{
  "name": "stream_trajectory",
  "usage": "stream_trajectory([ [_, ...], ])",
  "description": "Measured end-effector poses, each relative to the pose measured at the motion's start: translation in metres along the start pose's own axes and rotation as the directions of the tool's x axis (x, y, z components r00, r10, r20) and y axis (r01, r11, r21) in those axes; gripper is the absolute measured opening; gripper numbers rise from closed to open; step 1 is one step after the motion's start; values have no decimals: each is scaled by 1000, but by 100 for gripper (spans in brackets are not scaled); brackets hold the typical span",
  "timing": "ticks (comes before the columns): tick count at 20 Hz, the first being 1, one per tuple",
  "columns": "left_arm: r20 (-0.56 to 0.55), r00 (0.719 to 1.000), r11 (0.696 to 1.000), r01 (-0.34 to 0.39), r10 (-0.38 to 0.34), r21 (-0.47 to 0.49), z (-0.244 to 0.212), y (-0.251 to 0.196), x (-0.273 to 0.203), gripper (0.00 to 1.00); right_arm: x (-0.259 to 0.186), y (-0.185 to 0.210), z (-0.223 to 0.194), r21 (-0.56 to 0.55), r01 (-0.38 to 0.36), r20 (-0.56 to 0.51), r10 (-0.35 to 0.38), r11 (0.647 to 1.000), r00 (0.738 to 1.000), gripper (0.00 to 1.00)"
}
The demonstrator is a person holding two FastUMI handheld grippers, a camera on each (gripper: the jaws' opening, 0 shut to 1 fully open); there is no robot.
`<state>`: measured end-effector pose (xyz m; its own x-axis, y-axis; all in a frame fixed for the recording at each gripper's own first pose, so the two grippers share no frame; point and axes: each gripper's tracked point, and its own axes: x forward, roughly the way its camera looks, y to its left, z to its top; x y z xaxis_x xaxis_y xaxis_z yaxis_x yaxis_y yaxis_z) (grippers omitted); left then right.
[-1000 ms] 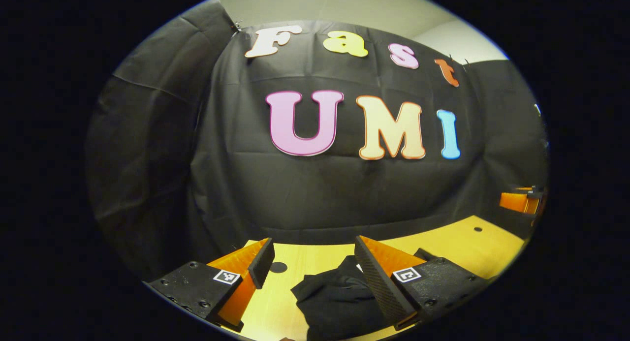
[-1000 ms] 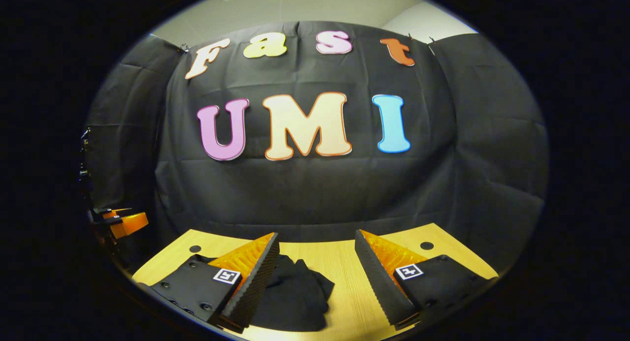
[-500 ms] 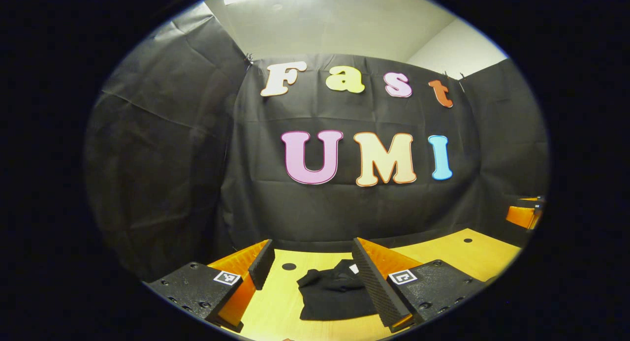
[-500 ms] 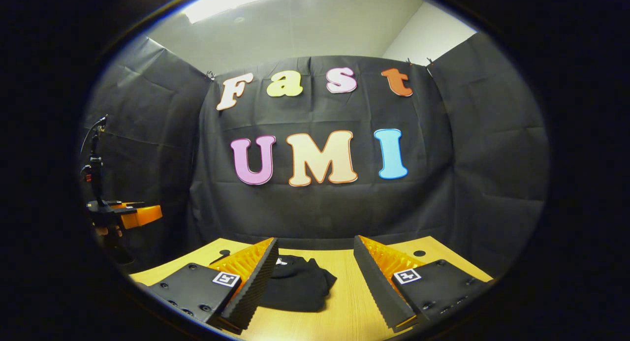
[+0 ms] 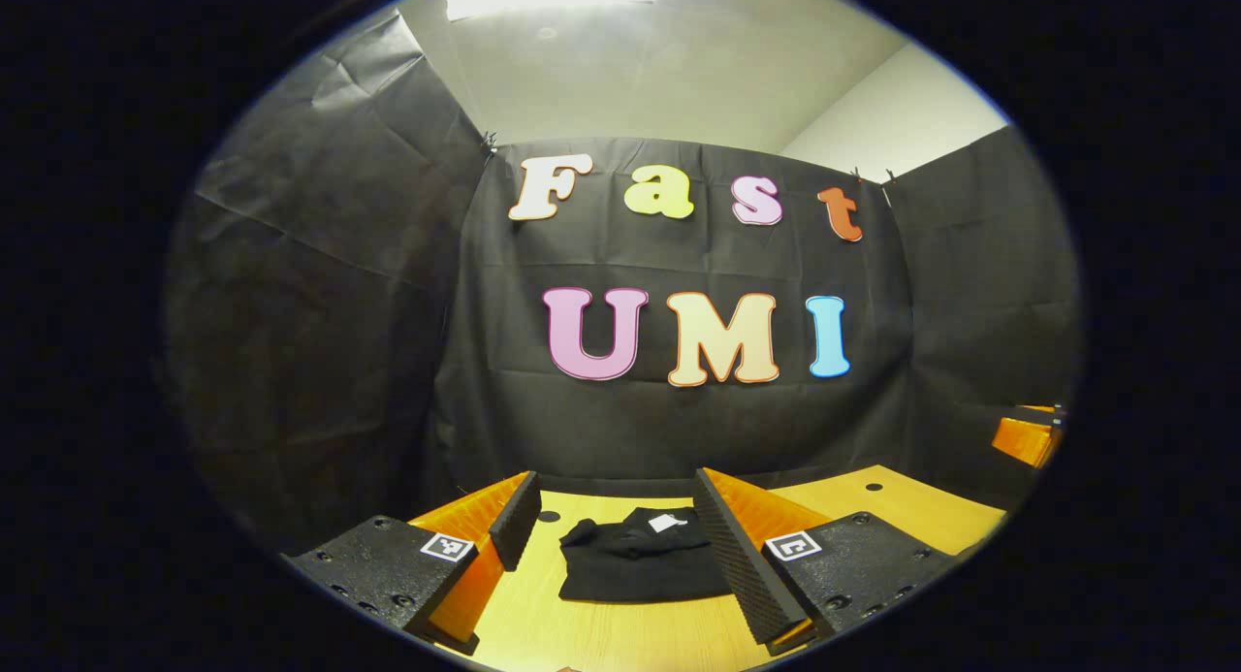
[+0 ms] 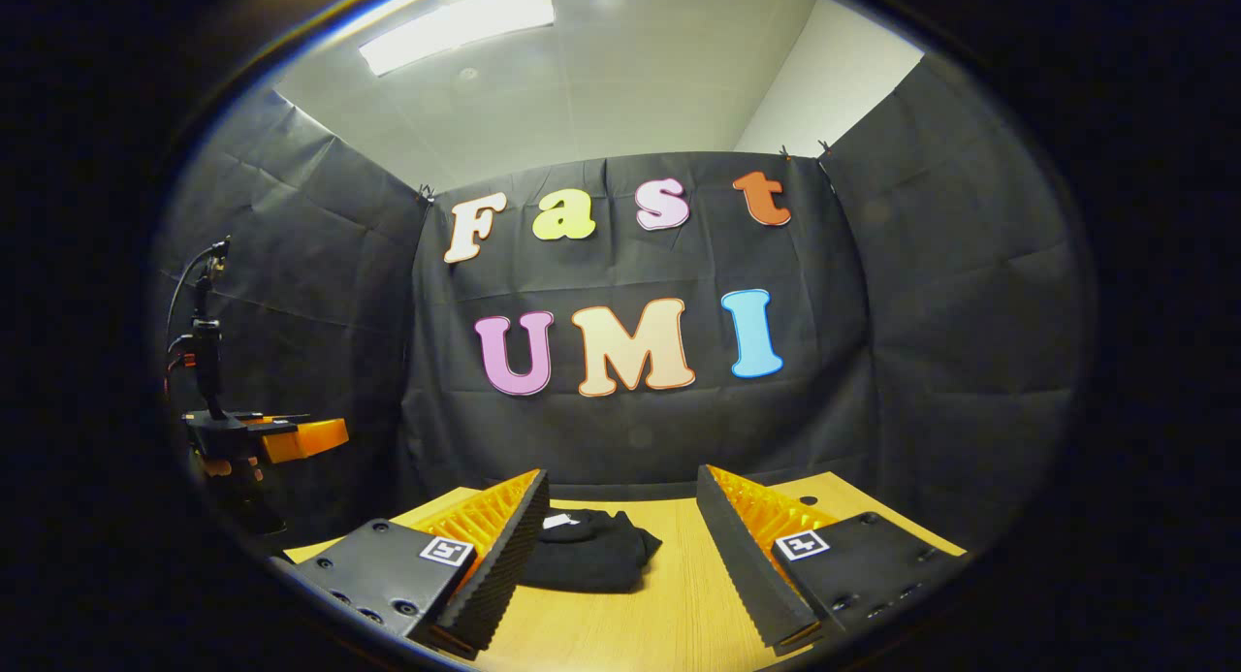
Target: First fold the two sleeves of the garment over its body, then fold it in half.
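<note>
Both tools, left [image 5: 611, 531] and right [image 6: 620, 536], gape released above the folded garment [image 5: 640, 565], lying crosswise, label rearward.

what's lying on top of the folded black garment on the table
A small white tag lies on the top of the folded black garment, near its far edge. The garment rests on the light wooden table. Its sleeves are tucked out of sight inside the folds.
</note>
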<state>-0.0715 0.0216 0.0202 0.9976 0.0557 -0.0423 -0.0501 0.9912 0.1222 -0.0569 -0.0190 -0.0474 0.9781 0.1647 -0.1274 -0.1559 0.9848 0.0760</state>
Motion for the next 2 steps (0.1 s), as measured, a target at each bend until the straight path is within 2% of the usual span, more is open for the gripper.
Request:
stream_trajectory([
  [1, 8, 1000, 1000, 5, -5, 6, 3, -5, -5, 93, -7, -3, -3, 7, 3, -8, -3, 1000, 1000, 94],
  [2, 14, 1000, 1000, 10, -10, 7, 6, -8, -9, 92, -13, -5, -4, 15, 4, -12, -3, 1000, 1000, 96],
])
